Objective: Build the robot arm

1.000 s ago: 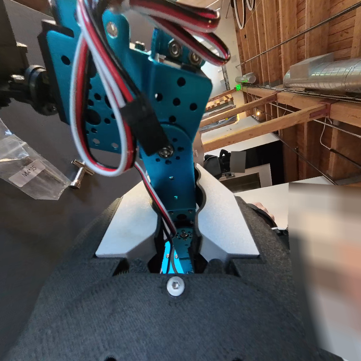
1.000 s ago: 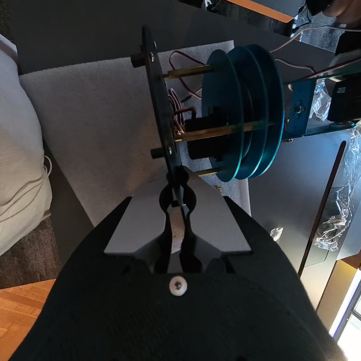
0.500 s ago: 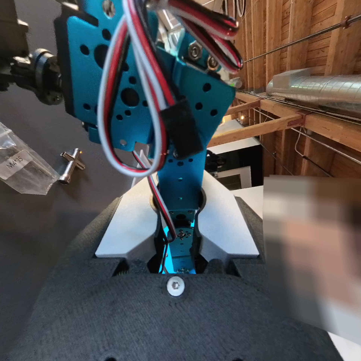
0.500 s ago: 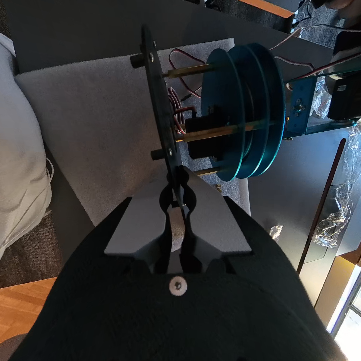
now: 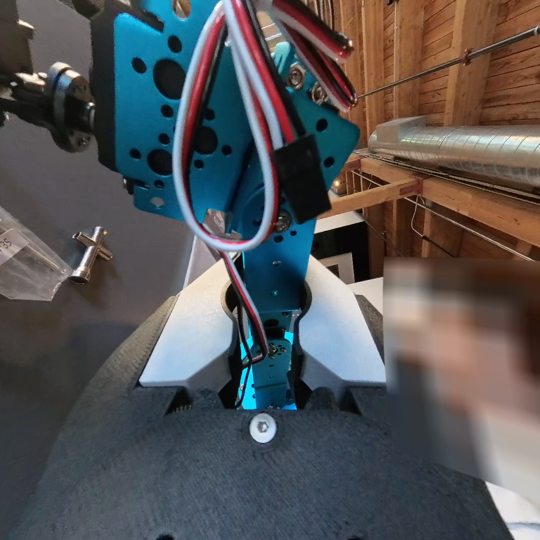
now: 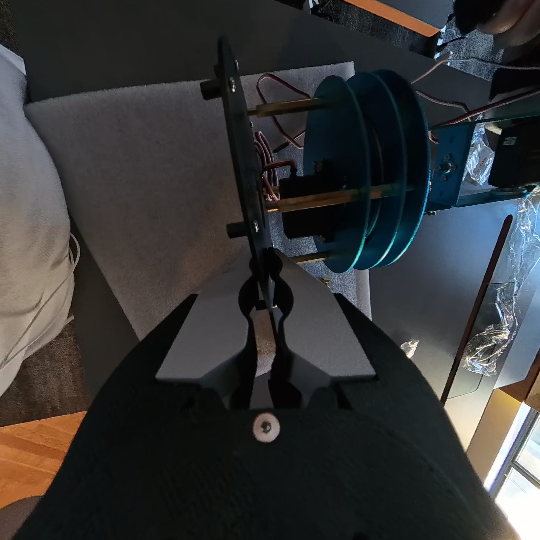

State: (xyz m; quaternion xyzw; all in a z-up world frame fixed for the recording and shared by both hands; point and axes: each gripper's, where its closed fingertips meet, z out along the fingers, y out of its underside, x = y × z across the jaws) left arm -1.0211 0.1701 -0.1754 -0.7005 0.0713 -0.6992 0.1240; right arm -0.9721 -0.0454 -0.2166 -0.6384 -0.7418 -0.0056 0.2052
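My left gripper (image 5: 267, 289) is shut on the blue metal arm (image 5: 277, 280) of a small robot kit. The arm's perforated blue bracket (image 5: 152, 117) rises ahead, with looped red, white and black servo wires (image 5: 222, 146) and a black plug (image 5: 301, 178) hanging in front. My right gripper (image 6: 267, 263) is shut on the thin black base plate (image 6: 242, 152) of the same kit, held edge-on. Brass standoffs (image 6: 315, 198) join the plate to stacked blue discs (image 6: 371, 172), with a black servo (image 6: 309, 193) between them.
A small metal cross wrench (image 5: 92, 254) and a clear bag of hardware (image 5: 23, 263) lie on the dark table (image 5: 73, 306). A grey felt mat (image 6: 146, 181) lies under the base plate. Crumpled clear plastic (image 6: 496, 336) lies at the right. A white cushion (image 6: 26, 204) is at the left.
The left wrist view has swung: the blue bracket and wires shifted right and closer, and the cross wrench moved right. The right gripper and base plate have barely moved.
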